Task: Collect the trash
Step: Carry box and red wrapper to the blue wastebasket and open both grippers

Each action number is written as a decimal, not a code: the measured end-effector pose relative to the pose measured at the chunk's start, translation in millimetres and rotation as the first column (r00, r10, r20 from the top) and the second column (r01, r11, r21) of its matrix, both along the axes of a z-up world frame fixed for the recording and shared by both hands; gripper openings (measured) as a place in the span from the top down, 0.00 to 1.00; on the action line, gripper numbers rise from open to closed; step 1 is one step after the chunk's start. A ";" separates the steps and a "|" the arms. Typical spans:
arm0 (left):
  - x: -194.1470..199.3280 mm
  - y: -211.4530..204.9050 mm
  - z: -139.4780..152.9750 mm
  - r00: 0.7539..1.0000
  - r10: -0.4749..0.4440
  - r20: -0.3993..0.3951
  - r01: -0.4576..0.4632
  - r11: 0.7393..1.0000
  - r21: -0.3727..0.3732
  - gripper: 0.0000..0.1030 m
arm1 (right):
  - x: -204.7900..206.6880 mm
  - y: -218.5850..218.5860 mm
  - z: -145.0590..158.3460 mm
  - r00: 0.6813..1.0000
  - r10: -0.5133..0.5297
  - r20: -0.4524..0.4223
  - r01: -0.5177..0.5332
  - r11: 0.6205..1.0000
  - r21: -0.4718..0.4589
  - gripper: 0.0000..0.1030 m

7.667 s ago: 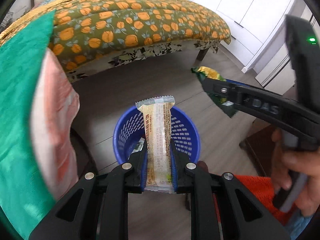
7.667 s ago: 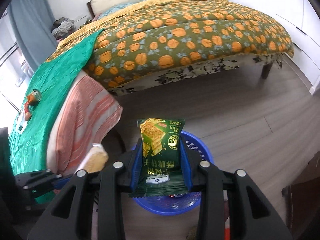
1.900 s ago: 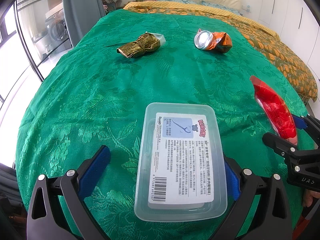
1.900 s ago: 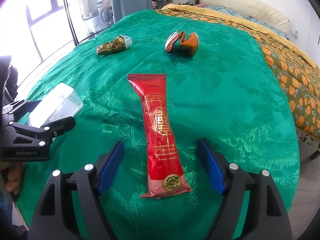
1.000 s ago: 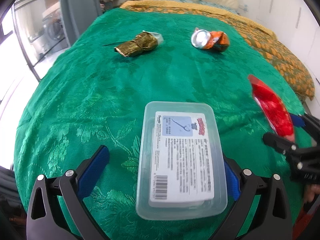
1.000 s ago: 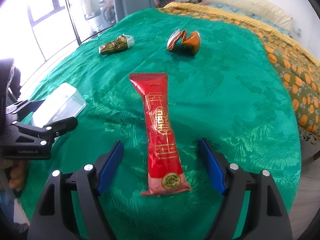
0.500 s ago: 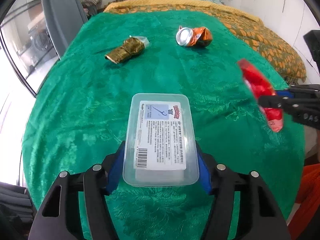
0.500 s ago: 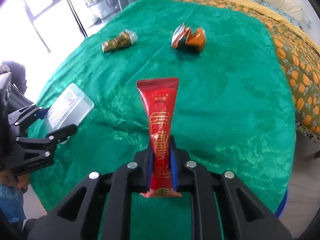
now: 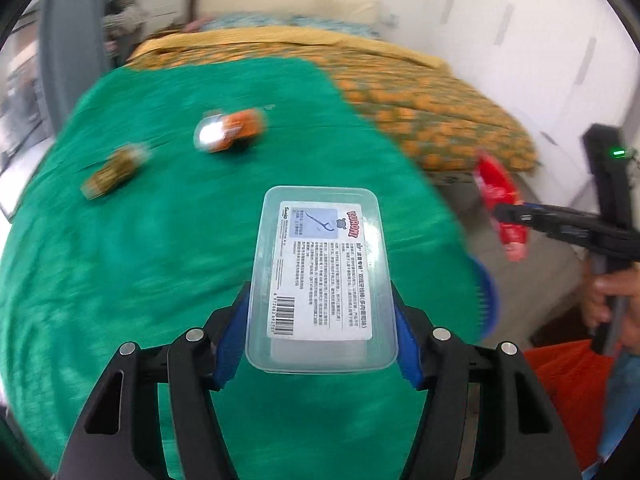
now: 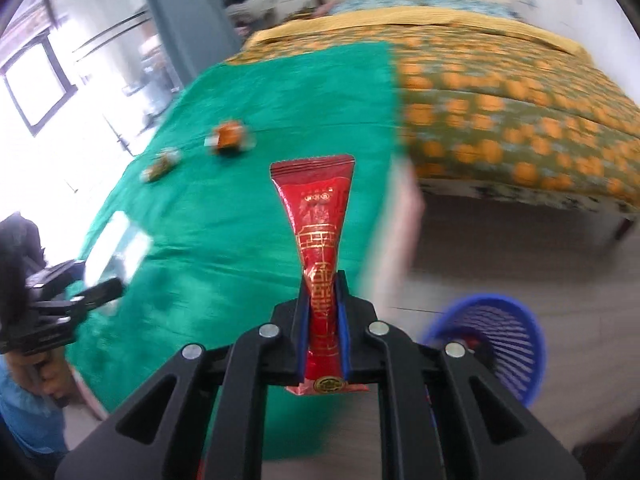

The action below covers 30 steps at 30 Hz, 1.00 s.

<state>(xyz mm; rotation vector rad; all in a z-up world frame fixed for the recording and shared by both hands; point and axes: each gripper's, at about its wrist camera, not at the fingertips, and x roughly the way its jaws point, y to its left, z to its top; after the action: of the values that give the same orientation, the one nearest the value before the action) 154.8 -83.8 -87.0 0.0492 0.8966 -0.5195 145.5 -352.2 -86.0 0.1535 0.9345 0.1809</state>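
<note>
A clear plastic box (image 9: 322,276) with a printed label fills the centre of the left wrist view, clamped between the blue pads of the left claw (image 9: 322,332), which grips its near end on both sides while the rest juts up and away over the green cloth (image 9: 120,260) on the worktop. In the right wrist view the right claw (image 10: 323,320) is squeezed tight on the lower part of a red snack wrapper (image 10: 318,240), pinching it narrow; the wrapper's flat sealed top fans out above the pads at frame centre, and its bottom edge pokes out below them. A blue mesh basket (image 10: 508,344) stands on the floor at lower right of that view, well right of the wrapper. A crushed orange can (image 9: 228,132) and a crumpled gold wrapper (image 9: 114,172) lie blurred on the cloth at upper left, well apart from both claws. A bed with an orange-patterned cover (image 10: 512,104) spans the upper right.
</note>
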 end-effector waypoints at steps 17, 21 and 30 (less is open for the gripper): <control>-12.6 -288.4 -75.0 0.946 -0.295 -0.135 0.301 0.953 0.031 0.39 | -41.2 -191.9 -99.5 0.936 -0.306 -0.173 0.313 0.950 0.009 0.89; -0.6 -322.9 -104.1 0.940 -0.307 -0.151 0.318 0.946 0.058 0.26 | -41.9 -211.5 -112.3 0.919 -0.350 -0.181 0.360 0.933 0.024 0.58; -7.3 -292.8 -70.4 0.957 -0.281 -0.064 0.283 0.959 0.029 0.12 | -48.8 -215.3 -95.4 0.916 -0.378 -0.131 0.387 0.921 0.046 0.37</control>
<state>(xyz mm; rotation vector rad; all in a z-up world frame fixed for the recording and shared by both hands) 147.6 -376.5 -157.3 0.1998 0.9639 -0.7736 96.7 -567.5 -181.4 0.4137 0.9995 -0.1609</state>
